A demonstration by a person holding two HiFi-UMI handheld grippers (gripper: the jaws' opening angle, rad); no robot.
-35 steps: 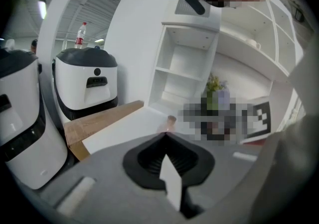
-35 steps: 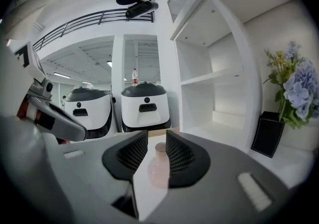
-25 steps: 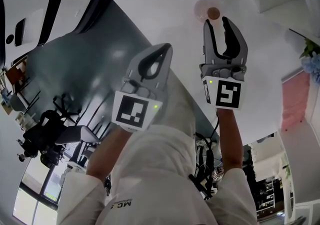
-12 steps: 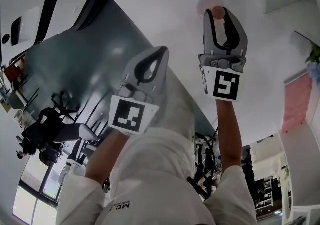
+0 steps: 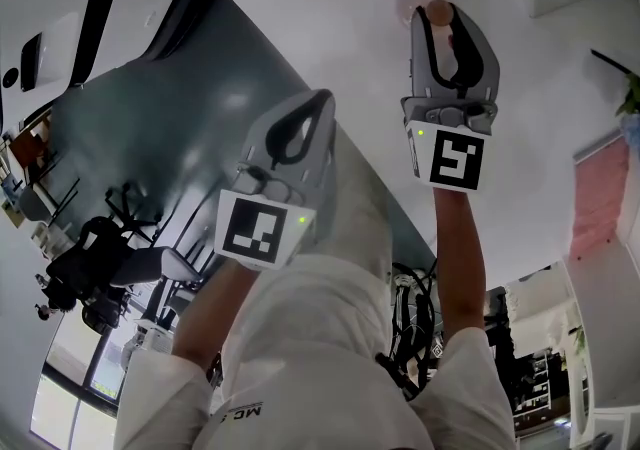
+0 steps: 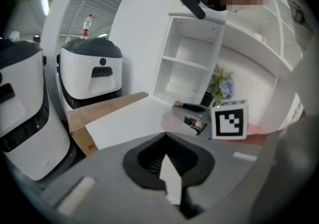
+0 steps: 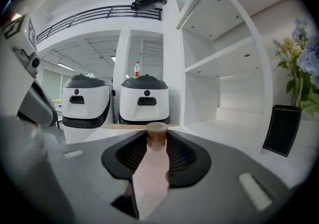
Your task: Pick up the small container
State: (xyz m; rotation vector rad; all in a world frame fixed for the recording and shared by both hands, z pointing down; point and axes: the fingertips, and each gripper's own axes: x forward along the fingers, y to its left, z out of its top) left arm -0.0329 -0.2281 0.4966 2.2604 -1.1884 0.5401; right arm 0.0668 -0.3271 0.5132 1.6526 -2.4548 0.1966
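small container point(image 7: 156, 136), brown round cap, pale pink body

A large, bright indoor hall, more a showroom or robotics lab than a home. A wide white table point(image 5: 330, 18) fills the upper right of the head view, beside a smooth grey floor point(image 5: 170, 128), with black office chairs point(image 5: 90, 258) at lower left. In the right gripper view, open white shelving point(image 7: 224, 68) stands at right, two white-and-black floor machines point(image 7: 144, 99) at centre, and a railed upper gallery point(image 7: 99, 14) across the top.
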